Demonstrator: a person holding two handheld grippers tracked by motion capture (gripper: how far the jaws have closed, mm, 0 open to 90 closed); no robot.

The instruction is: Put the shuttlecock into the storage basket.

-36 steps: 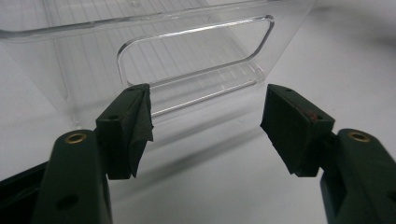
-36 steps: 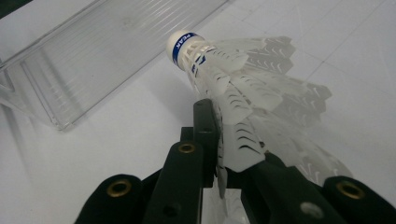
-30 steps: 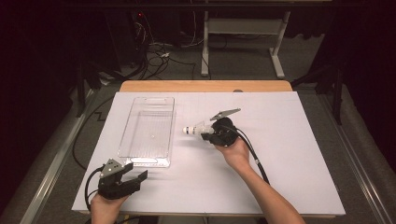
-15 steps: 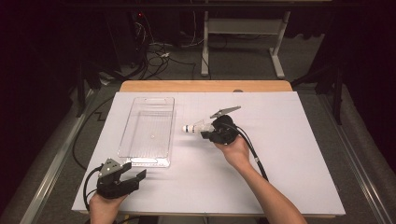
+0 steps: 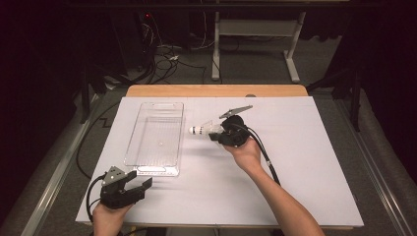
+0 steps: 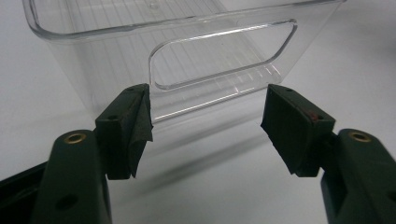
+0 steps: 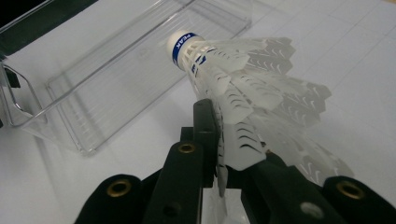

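Right gripper point(image 7: 219, 154) pinches a shuttlecock point(image 7: 243, 88) by its skirt beside the clear tray point(image 5: 156, 137); left gripper point(image 6: 205, 126) gapes wide, empty, facing the tray's handle.

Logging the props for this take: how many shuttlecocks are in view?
1: the shuttlecock is clamped by its skirt in the right gripper, beside the clear tray.

A white shuttlecock point(image 7: 243, 88) with a translucent plastic skirt is seen, its white cork ringed by a blue band with white lettering. The clear tray point(image 5: 156, 138) is ribbed with fine lines. Both the left gripper point(image 6: 205, 126) and the right gripper point(image 7: 224, 154) are black with brass-coloured rivets. The table point(image 5: 314, 162) is covered in white; its far edge is pale wood.
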